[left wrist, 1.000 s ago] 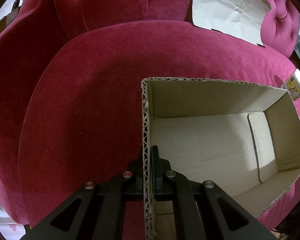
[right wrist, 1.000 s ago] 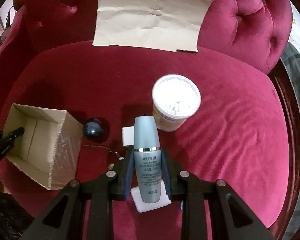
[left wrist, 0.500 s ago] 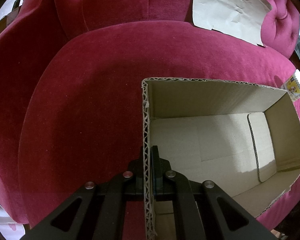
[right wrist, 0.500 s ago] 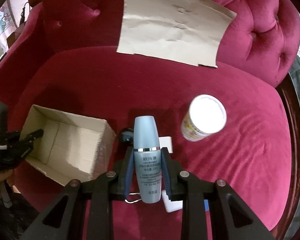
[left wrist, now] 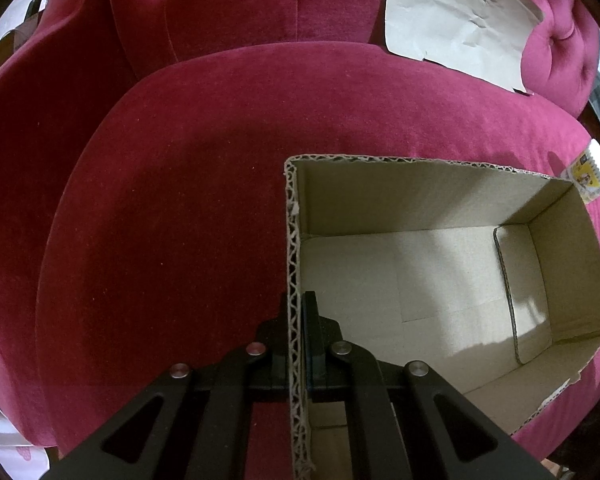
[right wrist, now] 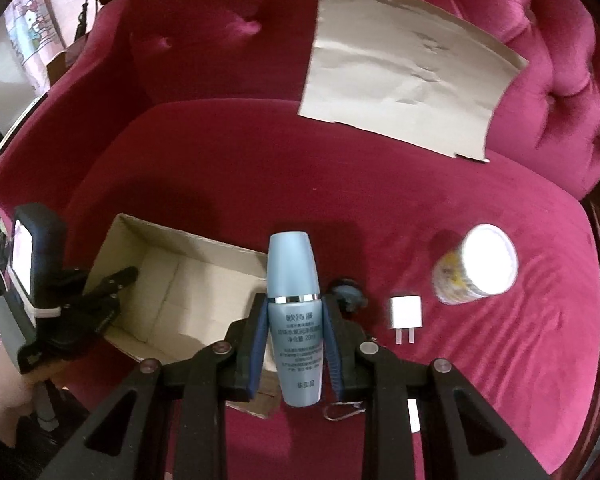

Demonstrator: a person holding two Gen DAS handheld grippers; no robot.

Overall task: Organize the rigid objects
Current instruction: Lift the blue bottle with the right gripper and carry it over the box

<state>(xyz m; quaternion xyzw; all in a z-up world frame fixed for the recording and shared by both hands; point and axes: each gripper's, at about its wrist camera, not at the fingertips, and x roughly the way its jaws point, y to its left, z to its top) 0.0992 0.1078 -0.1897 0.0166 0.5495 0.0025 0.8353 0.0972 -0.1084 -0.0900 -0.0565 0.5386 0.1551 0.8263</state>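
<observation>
Crimson velvet sofa bore the open cardboard box, whose wall my left gripper pinched. My right gripper clamped the pale-blue lotion bottle beside the box's rim.

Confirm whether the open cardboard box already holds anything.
No: the open cardboard box shows only its bare floor; the left gripper clamps its wall.
</observation>
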